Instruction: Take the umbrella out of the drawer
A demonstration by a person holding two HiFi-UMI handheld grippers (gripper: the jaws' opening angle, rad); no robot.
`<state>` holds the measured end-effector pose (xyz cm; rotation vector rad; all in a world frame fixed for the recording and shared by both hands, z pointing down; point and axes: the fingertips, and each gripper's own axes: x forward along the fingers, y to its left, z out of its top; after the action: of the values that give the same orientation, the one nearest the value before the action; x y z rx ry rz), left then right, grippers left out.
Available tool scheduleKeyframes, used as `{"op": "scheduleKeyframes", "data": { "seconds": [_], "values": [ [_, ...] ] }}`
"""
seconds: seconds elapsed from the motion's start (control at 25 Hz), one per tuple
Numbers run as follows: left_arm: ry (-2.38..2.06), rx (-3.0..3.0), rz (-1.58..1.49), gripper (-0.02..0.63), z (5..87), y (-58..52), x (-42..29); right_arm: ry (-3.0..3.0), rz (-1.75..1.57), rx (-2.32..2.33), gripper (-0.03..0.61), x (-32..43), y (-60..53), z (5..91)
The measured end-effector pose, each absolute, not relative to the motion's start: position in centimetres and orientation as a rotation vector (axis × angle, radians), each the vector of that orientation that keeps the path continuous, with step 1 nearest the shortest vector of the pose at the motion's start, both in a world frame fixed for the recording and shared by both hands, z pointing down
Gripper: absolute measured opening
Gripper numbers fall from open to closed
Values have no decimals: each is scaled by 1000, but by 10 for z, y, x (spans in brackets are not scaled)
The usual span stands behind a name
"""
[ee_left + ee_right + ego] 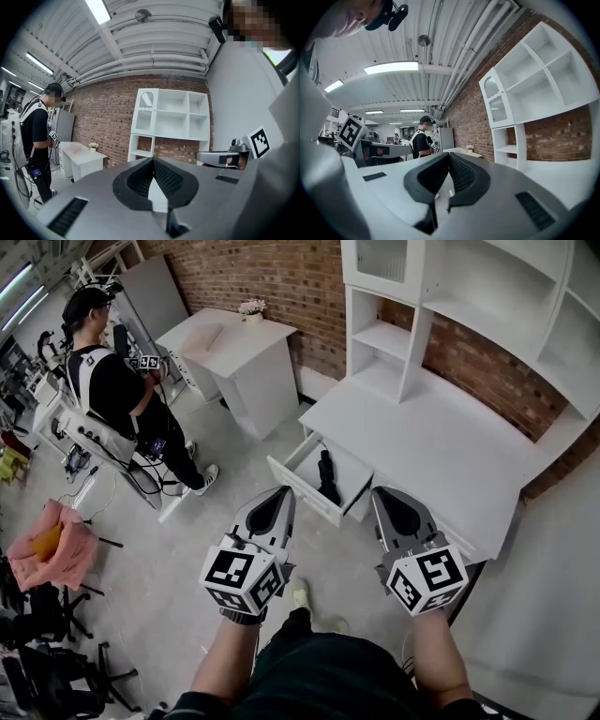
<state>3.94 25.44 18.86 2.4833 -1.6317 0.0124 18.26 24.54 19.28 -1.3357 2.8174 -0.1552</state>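
Closest to the wearer, the left gripper point(278, 499) and the right gripper point(386, 499) are held side by side, both pointing roughly level. In its own view the left gripper point(153, 162) has its ribbed pads meeting at the tip with nothing between them. The right gripper point(449, 157) is pressed together in the same way and is just as empty.

Just ahead of the two tips, in the gap between them and lower down, the drawer point(302, 482) stands pulled out from the white desk point(441, 460). The umbrella point(327, 476) lies inside it, a folded black bundle running from the drawer's front towards its back, a little nearer the right gripper than the left. Neither gripper touches it.

It is probably light, with a stiff core under soft, somewhat slick fabric, so a pinch on loose cloth could slide off. The firmer hold would likely be across the middle of the folded body or on the handle end. Which end the handle is at cannot be made out. Either gripper would have to spread its jaws before going in, and the drawer's sides leave little room beside the umbrella.

Beyond the desk, a white shelf unit point(469, 306) stands against the brick wall point(281, 277). Far off to the left gripper's side, another person point(112, 381) stands by a small white table point(234, 348).
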Motion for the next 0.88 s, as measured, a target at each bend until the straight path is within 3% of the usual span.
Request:
{"op": "scheduleKeyframes", "data": {
  "seconds": [0.88],
  "values": [
    [-1456, 2482, 45, 6, 250, 94, -56, 2852, -269, -1515, 5, 74, 107, 242]
  ]
}}
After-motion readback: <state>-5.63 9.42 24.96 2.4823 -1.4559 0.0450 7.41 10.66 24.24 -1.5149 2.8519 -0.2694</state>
